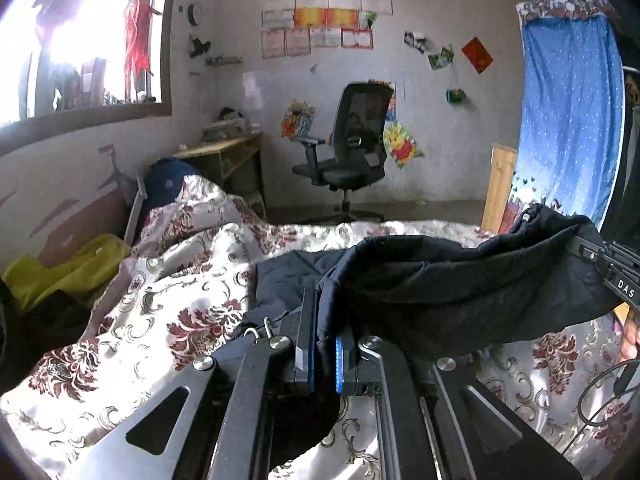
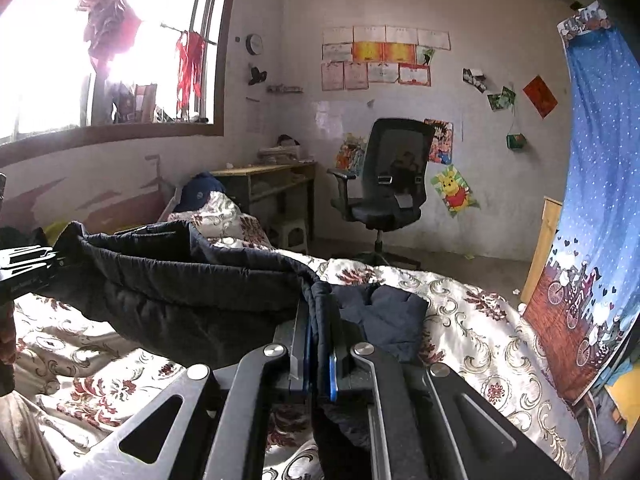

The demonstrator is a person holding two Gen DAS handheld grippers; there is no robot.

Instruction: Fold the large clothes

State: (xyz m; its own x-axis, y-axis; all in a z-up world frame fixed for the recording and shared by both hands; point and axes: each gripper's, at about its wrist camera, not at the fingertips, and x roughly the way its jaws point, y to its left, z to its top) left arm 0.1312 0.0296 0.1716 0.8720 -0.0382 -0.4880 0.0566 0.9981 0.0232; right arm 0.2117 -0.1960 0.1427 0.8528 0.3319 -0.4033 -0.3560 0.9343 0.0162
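Note:
A dark navy padded garment [image 1: 460,280] hangs stretched between my two grippers above the bed. My left gripper [image 1: 326,320] is shut on one end of its edge. My right gripper [image 2: 320,320] is shut on the other end; the garment [image 2: 192,280] spans leftward from it to the left gripper [image 2: 28,266]. The right gripper also shows at the right edge of the left wrist view [image 1: 612,264]. The rest of the garment lies on the bedspread [image 2: 384,312].
The bed has a cream floral bedspread [image 1: 168,320]. A yellow-green cloth [image 1: 68,268] lies at its left side. A black office chair [image 1: 348,152], a wooden desk [image 1: 228,160] and a white stool [image 2: 294,232] stand beyond. A blue curtain [image 1: 572,120] hangs right.

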